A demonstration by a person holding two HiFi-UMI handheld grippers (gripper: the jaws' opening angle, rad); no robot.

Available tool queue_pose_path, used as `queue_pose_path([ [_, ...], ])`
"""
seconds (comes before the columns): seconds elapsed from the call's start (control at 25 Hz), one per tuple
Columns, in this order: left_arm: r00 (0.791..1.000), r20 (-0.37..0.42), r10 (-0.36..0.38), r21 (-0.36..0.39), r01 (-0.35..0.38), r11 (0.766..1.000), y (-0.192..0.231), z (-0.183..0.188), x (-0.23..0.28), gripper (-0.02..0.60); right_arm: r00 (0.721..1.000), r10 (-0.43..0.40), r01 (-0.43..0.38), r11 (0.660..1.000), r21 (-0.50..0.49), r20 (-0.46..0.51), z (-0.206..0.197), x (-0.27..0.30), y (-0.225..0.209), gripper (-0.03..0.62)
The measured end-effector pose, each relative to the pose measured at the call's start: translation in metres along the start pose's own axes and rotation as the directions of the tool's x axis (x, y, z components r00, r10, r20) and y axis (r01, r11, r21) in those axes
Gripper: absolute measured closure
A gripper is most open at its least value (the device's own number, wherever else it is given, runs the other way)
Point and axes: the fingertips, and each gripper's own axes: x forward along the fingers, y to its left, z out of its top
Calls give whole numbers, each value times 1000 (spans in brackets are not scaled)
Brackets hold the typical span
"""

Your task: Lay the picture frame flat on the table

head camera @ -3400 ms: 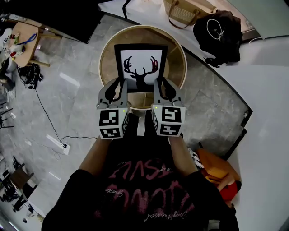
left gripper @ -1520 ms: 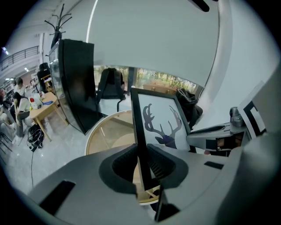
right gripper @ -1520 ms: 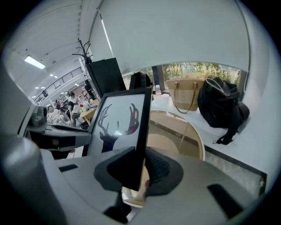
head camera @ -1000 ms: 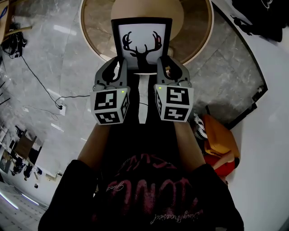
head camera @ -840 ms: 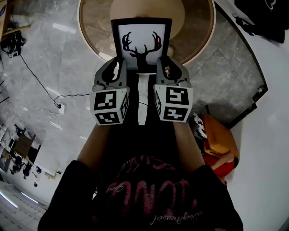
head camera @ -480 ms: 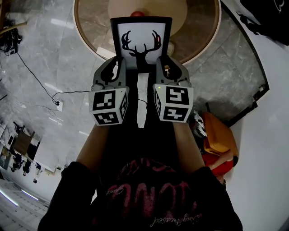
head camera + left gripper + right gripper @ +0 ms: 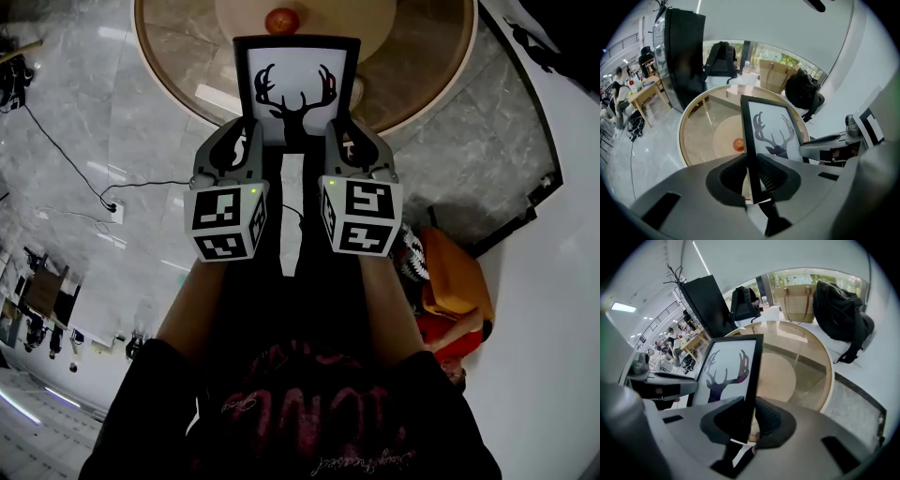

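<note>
Both tongs are locked onto the picture frame [image 7: 295, 89]. The left gripper [image 7: 246, 141] is clamped on the left rail near the bottom, and the right gripper [image 7: 339, 141] is clamped on the right rail at the same height. Each gripper view shows its jaws pinching the thin black edge with no gap. The frame is up in the air, not yet down. Its deer print faces the person and its long axis runs from 6 to 12 o'clock in the head view. The top edge reaches out over the near part of the round glass table [image 7: 441, 66], while the bottom edge hangs back between the two marker cubes. So the table lies dead ahead at 12 o'clock from both grippers, and neither hand is nearer; it's an even two-handed hold. The coming move looks like a carry forward and a tip toward level, face up. Watch that small red round thing [image 7: 281, 21] just past the frame's top edge at 12 o'clock, over the table's pale centre disc. Whether it sits on the glass or beneath it, I can't tell. If it's on top, it's right in the landing path. As for containers, a straw tote bag [image 7: 797, 303] and a black backpack [image 7: 839, 310] stand beyond the table, their contents out of sight.
</note>
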Motion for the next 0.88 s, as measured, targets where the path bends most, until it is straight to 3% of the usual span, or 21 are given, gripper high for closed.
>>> queue_pose_path([
  [0.88, 995, -95, 0, -17, -1, 1000, 19, -43, 37, 509, 993, 8, -7, 1000, 12, -119, -42, 45, 3, 510],
])
